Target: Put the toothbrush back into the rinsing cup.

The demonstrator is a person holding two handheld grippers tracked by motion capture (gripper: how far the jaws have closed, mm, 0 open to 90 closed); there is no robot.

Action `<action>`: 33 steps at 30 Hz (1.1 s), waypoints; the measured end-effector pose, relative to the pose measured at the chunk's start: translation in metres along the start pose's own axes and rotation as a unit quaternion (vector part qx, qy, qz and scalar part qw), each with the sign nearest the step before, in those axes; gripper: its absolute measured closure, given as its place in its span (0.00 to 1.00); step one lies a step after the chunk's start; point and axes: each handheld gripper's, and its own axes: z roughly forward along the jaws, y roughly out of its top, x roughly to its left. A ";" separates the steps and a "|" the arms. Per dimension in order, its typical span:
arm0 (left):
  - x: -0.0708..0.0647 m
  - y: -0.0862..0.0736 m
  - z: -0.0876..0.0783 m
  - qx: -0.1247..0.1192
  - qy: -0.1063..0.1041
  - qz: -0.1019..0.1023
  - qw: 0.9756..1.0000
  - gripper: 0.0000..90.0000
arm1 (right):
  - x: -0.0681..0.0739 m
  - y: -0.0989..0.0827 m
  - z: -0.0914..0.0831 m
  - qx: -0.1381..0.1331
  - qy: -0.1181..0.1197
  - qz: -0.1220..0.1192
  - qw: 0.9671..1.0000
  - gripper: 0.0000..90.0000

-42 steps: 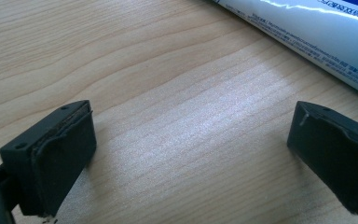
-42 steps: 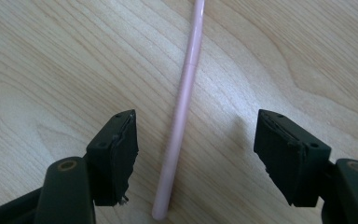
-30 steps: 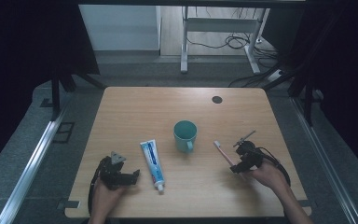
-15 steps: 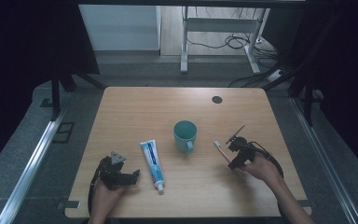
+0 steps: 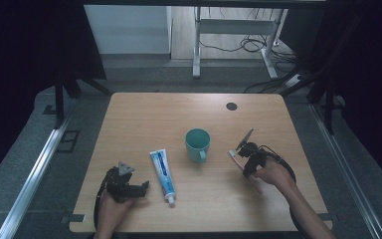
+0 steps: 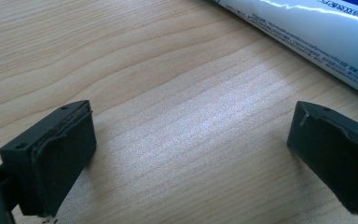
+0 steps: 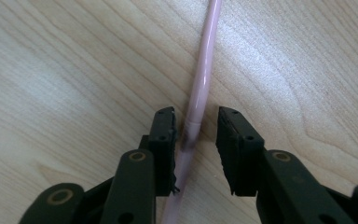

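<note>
The right tongs (image 7: 196,140) lay low over the table (image 5: 144,114), held in a hand (image 5: 273,174) at the near right; their jaws had just been closing around a toothbrush (image 7: 204,74), with a slim gap left on one side, not yet pinching. The left tongs (image 6: 191,154) rested spread wide on bare wood, toothpaste (image 6: 317,32) just beyond them. The table was pale wood in a dim room. The toothbrush was pink and thin, lying flat between the right jaws.

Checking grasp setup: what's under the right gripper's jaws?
A pink toothbrush lies flat on the wooden table, its handle between the right gripper's jaws, which have just been closing. Its near end is hidden under the gripper body.
</note>
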 end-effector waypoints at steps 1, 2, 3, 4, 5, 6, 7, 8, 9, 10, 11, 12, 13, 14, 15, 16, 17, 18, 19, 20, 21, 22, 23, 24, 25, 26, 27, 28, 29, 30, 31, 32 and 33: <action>0.000 0.000 0.000 0.000 0.000 0.000 1.000 0.01 | -0.001 0.002 0.001 0.006 -0.001 -0.003 1.000 0.77; 0.000 0.000 0.000 0.000 0.000 0.000 1.000 0.01 | 0.000 0.003 0.002 0.009 -0.001 0.000 1.000 0.78; 0.000 0.000 0.000 0.001 0.000 0.000 1.000 0.01 | 0.000 0.005 0.003 0.012 0.000 0.000 1.000 0.79; 0.000 0.000 0.000 0.000 0.000 0.000 1.000 0.01 | 0.000 0.006 0.003 0.015 -0.002 -0.002 1.000 0.80; 0.000 0.000 0.000 0.000 0.000 0.000 1.000 0.01 | 0.000 0.007 0.004 0.018 -0.003 -0.001 1.000 0.81; 0.000 0.000 0.000 0.001 0.000 0.000 1.000 0.01 | 0.000 0.008 0.004 0.020 -0.002 -0.001 1.000 0.83; 0.000 0.000 0.000 0.001 0.000 0.000 1.000 0.01 | 0.000 0.008 0.004 0.020 -0.002 -0.001 1.000 0.83; 0.000 0.000 0.000 0.000 0.000 0.000 1.000 0.01 | 0.000 0.009 0.005 0.024 -0.005 0.001 1.000 0.87; 0.000 0.000 0.000 0.000 0.000 0.000 1.000 0.01 | 0.000 0.010 0.005 0.025 -0.005 0.001 1.000 0.88; 0.000 0.000 0.000 0.000 0.000 0.000 1.000 0.01 | 0.000 0.011 0.005 0.025 -0.005 0.001 1.000 0.89; 0.000 0.000 0.000 0.001 0.000 0.000 1.000 0.01 | -0.001 0.011 0.005 0.026 -0.004 0.002 1.000 0.91; 0.000 0.000 0.000 0.000 0.000 0.000 1.000 0.01 | -0.001 0.011 0.005 0.026 -0.004 0.003 1.000 0.91; 0.000 0.000 0.000 0.000 0.000 0.000 1.000 0.01 | -0.001 0.011 0.005 0.026 -0.004 0.003 1.000 0.91; 0.000 0.000 0.000 0.000 0.000 0.000 1.000 0.01 | -0.001 0.011 0.005 0.028 -0.004 0.004 1.000 0.92; 0.000 0.000 0.000 0.000 0.000 0.000 1.000 0.01 | -0.001 0.011 0.005 0.028 -0.004 0.004 1.000 0.92; 0.000 0.000 0.000 0.000 0.000 0.000 1.000 0.01 | -0.001 0.011 0.005 0.028 -0.004 0.003 1.000 0.93; 0.000 0.000 0.000 0.000 0.000 0.000 1.000 0.01 | -0.001 0.011 0.005 0.028 -0.004 0.003 1.000 0.93; 0.000 0.000 0.000 0.000 0.000 0.000 1.000 0.01 | -0.002 0.010 0.005 0.026 -0.002 0.004 1.000 0.93; 0.000 0.000 0.000 0.000 0.000 0.000 1.000 0.01 | -0.002 0.010 0.005 0.022 -0.001 0.002 1.000 0.93; 0.000 0.000 0.000 0.000 0.000 0.000 1.000 0.01 | -0.002 0.010 0.004 0.020 0.002 0.006 1.000 0.93; 0.000 0.000 0.000 0.000 0.000 0.000 1.000 0.01 | -0.003 0.009 0.003 0.017 0.003 0.007 1.000 0.93; 0.000 0.000 0.000 0.000 0.000 0.000 1.000 0.01 | -0.003 0.009 0.003 0.017 0.003 0.007 1.000 0.93; 0.000 0.000 0.000 0.001 0.000 0.000 1.000 0.01 | -0.004 0.008 0.001 0.011 0.003 0.007 1.000 0.93; 0.000 0.000 0.000 0.001 0.000 0.000 1.000 0.01 | -0.004 0.008 0.001 0.011 0.003 0.007 1.000 0.93; 0.000 0.000 0.000 0.000 0.000 0.000 1.000 0.01 | -0.005 0.007 -0.001 0.005 0.006 0.008 1.000 0.93; 0.000 0.000 0.000 0.000 0.000 0.000 1.000 0.01 | -0.005 0.006 -0.002 0.002 0.007 0.009 1.000 0.93; 0.000 0.000 0.000 0.000 0.000 0.000 1.000 0.01 | -0.005 0.006 -0.002 0.002 0.007 0.009 1.000 0.93; 0.000 0.000 0.000 0.000 0.000 0.000 1.000 0.01 | -0.006 0.005 -0.003 0.001 0.008 0.009 1.000 0.93; 0.000 0.000 0.000 0.000 0.000 0.000 1.000 0.01 | -0.006 0.004 -0.004 -0.003 0.009 0.009 1.000 0.93; 0.000 0.000 0.000 0.000 0.000 0.000 1.000 0.01 | -0.007 0.002 -0.005 -0.007 0.011 0.007 1.000 0.93; 0.000 0.000 0.000 0.000 0.000 0.000 1.000 0.01 | -0.007 0.002 -0.006 -0.009 0.013 0.009 1.000 0.93; 0.000 0.000 0.000 0.000 0.000 0.000 1.000 0.01 | -0.007 0.001 -0.007 -0.011 0.013 0.009 1.000 0.93; 0.000 0.000 0.000 0.000 0.000 0.000 1.000 0.01 | -0.007 0.001 -0.007 -0.011 0.013 0.009 1.000 0.93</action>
